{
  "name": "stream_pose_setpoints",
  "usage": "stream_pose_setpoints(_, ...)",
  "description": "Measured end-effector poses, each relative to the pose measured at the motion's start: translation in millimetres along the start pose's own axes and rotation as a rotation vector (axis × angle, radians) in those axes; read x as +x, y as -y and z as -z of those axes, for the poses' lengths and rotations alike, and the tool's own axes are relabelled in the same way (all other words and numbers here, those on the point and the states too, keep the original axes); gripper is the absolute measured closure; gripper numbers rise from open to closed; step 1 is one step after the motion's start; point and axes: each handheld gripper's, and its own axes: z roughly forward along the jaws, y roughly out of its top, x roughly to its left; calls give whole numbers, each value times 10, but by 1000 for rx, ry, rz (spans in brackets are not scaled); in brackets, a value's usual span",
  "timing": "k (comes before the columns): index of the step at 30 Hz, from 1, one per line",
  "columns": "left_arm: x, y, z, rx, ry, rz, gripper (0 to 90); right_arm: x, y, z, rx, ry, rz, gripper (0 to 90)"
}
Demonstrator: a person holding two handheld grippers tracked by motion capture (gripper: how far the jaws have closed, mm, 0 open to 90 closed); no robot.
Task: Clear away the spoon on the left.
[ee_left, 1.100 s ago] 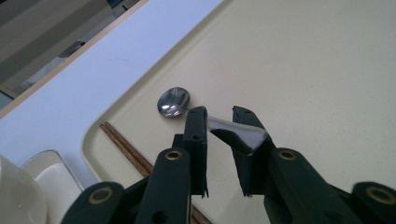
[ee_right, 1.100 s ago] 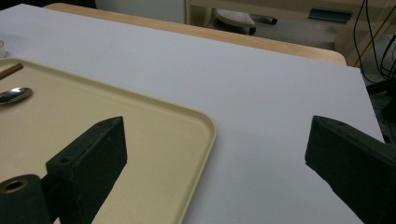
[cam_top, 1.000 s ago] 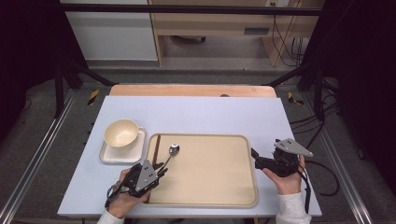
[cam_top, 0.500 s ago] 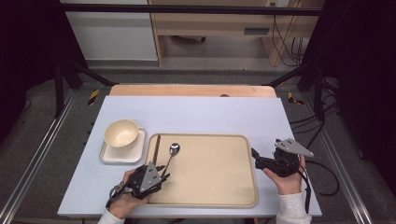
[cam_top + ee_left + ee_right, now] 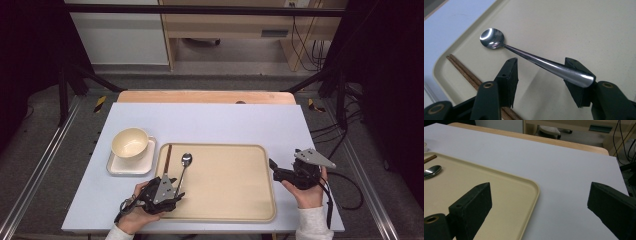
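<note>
- Left tool (image 5: pixel 172 192) sits at the tray's seven o'clock corner, jaws spread with the spoon (image 5: pixel 536 60) handle lying between them; in the left gripper view the handle end rests against the right-hand jaw while the other jaw stands clear of it, so nothing is pinched
- Spoon runs from that corner toward twelve o'clock, bowl face up on the tray (image 5: pixel 235 210); my read is the handle end is presented low and near the person so the tool can take it from the thin end
- Chopsticks (image 5: pixel 168 157) lie along the tray's nine o'clock edge, just beside the spoon, parallel with the rim, which keeps the middle of the tray bare
- Cup (image 5: pixel 130 142) stands on its square saucer (image 5: pixel 120 167) on the worktop (image 5: pixel 210 120), just outside the tray at ten o'clock, apart from the cutlery
- Right tool (image 5: pixel 274 167) hovers at the tray's three o'clock edge, jaws spread wide on nothing, one over the tray rim and one over the worktop; it looks parked out of the way, perhaps ready to steady the tray
</note>
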Motion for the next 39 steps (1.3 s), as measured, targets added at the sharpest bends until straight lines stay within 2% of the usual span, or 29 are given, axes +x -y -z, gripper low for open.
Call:
stream_pose_setpoints(8,-6,2,-24,12,19,5,376,-2,-2,3,-1,-1,0,60)
stream_pose_setpoints(20,-36,-7,-51,35,42,-20,262,-3,-2,3,1,-2,4,60)
stream_pose_setpoints(25,-17,-17,-22,8,61,8,266,-2,-3,4,0,-3,0,60)
stream_pose_setpoints(28,8,-34,15,-33,63,52,293,-4,-3,4,0,-2,0,60)
stream_pose_setpoints(31,49,-49,56,-79,59,98,379,-2,-3,1,2,-2,1,60)
stream_pose_setpoints(33,81,-53,77,-93,41,119,406,-1,-3,0,2,-2,2,60)
stream_pose_setpoints(34,96,-54,81,-99,35,132,470,1,-4,0,3,-3,0,60)
stream_pose_setpoints(35,108,-55,82,-101,30,140,470,1,-4,0,3,-3,0,60)
stream_pose_setpoints(36,131,-59,82,-103,27,153,548,1,-4,0,2,-3,-1,60)
stream_pose_setpoints(37,146,-63,79,-104,26,163,548,1,-4,0,2,-3,-1,60)
stream_pose_setpoints(38,170,-72,69,-107,26,172,624,-2,-3,-6,3,1,3,61)
stream_pose_setpoints(39,187,-80,57,-106,27,173,624,-2,-3,-6,3,1,3,61)
